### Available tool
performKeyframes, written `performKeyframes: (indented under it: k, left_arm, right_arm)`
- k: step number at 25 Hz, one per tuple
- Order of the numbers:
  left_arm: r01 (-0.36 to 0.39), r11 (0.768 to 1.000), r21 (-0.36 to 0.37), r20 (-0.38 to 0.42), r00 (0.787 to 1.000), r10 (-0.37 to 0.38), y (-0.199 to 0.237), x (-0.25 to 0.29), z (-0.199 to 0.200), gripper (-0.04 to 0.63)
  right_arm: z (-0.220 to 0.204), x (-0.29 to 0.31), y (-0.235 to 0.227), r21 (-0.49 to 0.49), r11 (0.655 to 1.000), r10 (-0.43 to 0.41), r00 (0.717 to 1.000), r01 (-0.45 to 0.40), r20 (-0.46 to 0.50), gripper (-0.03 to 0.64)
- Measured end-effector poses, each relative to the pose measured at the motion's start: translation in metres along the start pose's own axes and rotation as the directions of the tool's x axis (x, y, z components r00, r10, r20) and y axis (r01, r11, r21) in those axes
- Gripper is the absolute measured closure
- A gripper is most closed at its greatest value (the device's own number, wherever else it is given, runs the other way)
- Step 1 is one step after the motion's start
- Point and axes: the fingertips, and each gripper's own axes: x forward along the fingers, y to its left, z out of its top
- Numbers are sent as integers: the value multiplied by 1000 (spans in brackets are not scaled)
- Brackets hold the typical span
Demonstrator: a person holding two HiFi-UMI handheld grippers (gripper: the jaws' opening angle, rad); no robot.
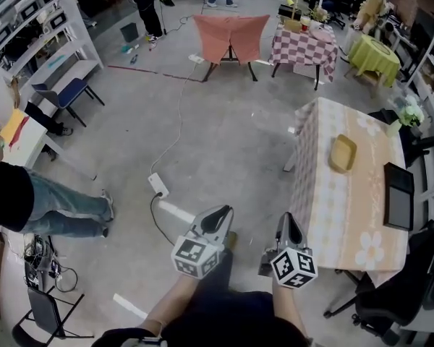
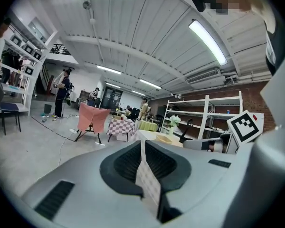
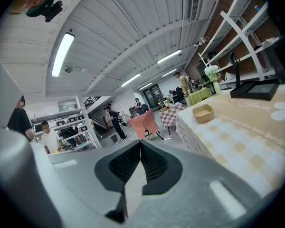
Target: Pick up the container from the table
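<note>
In the head view we see our left gripper (image 1: 221, 214) and right gripper (image 1: 287, 221) low in the middle. The yellow container (image 1: 343, 152) sits on the table (image 1: 347, 223) at the right, well apart from both. In the left gripper view, the jaws are pressed together, holding nothing. In the right gripper view, the jaws are also closed tight and empty, and the container sits right of the middle.

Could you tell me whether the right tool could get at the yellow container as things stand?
Probably, after a step closer: nothing stands between the right tool and the container on the table, though its jaws are shut.
</note>
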Motion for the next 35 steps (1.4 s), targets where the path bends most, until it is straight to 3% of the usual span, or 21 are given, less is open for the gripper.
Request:
performKeyframes:
  k: [24, 35]
  left_arm:
    - [98, 995, -10, 9, 995, -98, 73, 137, 65, 561]
    - [168, 986, 8, -19, 986, -168, 92, 178, 67, 561]
  right_arm:
    - [73, 136, -20, -26, 995, -97, 992, 100, 75, 612]
    - [75, 168, -36, 4, 986, -166, 980, 166, 114, 612]
